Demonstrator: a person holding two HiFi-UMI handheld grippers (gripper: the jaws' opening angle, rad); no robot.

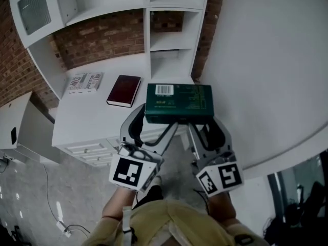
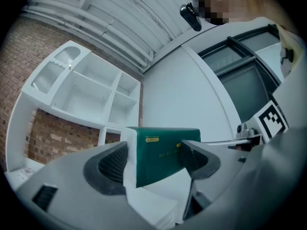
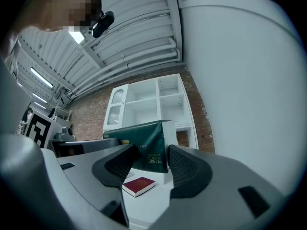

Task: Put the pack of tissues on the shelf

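Observation:
The pack of tissues (image 1: 178,104) is a dark green block with a white barcode label, held in the air above the near edge of the white desk (image 1: 84,119). My left gripper (image 1: 152,126) is shut on its left part, and the pack (image 2: 160,152) sits tight between the pads in the left gripper view. My right gripper (image 1: 207,128) is shut on its right end, where the pack (image 3: 146,145) fills the gap between the jaws. The white shelf unit (image 1: 165,40) with open compartments stands behind the desk, and the shelf unit (image 3: 148,104) shows straight ahead in the right gripper view.
A dark red book (image 1: 124,90) and a printed booklet (image 1: 84,82) lie on the desk top. Drawers (image 1: 95,152) run under the desk's front. A white curved wall (image 1: 266,60) closes the right side. Brick wall (image 1: 97,40) backs the shelves. A cable (image 1: 56,209) lies on the floor.

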